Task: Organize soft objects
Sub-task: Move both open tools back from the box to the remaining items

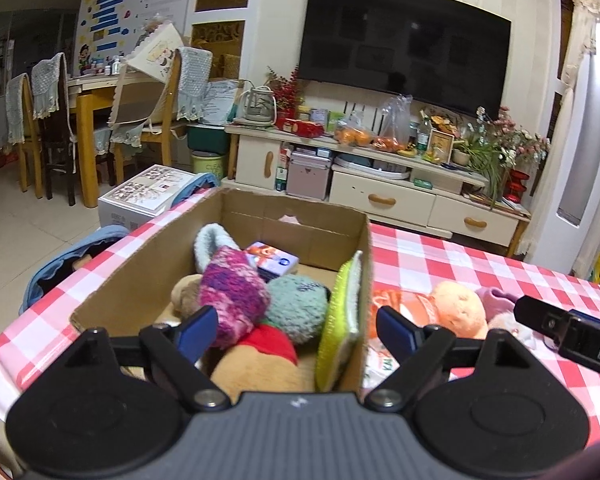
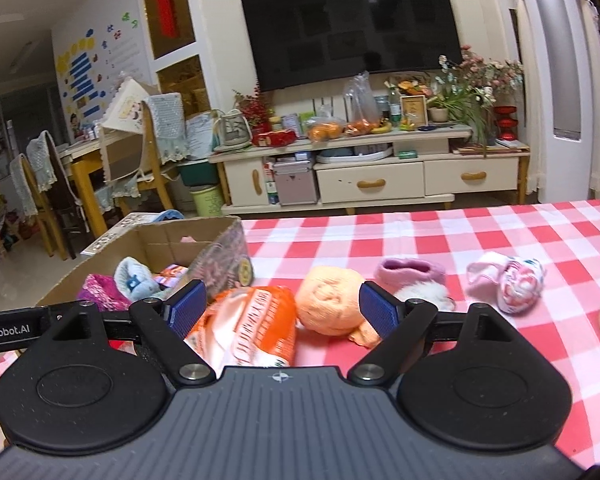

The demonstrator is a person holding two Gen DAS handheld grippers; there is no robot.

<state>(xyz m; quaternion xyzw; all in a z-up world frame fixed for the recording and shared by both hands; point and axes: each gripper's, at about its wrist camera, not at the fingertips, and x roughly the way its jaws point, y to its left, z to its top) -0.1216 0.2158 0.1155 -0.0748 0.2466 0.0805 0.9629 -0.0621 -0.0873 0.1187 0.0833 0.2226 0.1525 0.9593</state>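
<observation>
Right gripper (image 2: 283,309), fingers apart and empty, faces the orange plush ball (image 2: 330,304) and orange printed packet (image 2: 249,326) dead ahead. Cardboard box (image 2: 224,248) lies left of both. Left gripper (image 1: 296,328), also spread and empty, hovers over the box.

Both wrist views low over table (image 1: 460,256), facing television (image 2: 348,20), sharing box (image 1: 148,264)

Left gripper (image 1: 296,330), right gripper (image 2: 283,306): black linkages, blue ribbed jaws (silver pivot screws), grey ridged bodies.
</observation>
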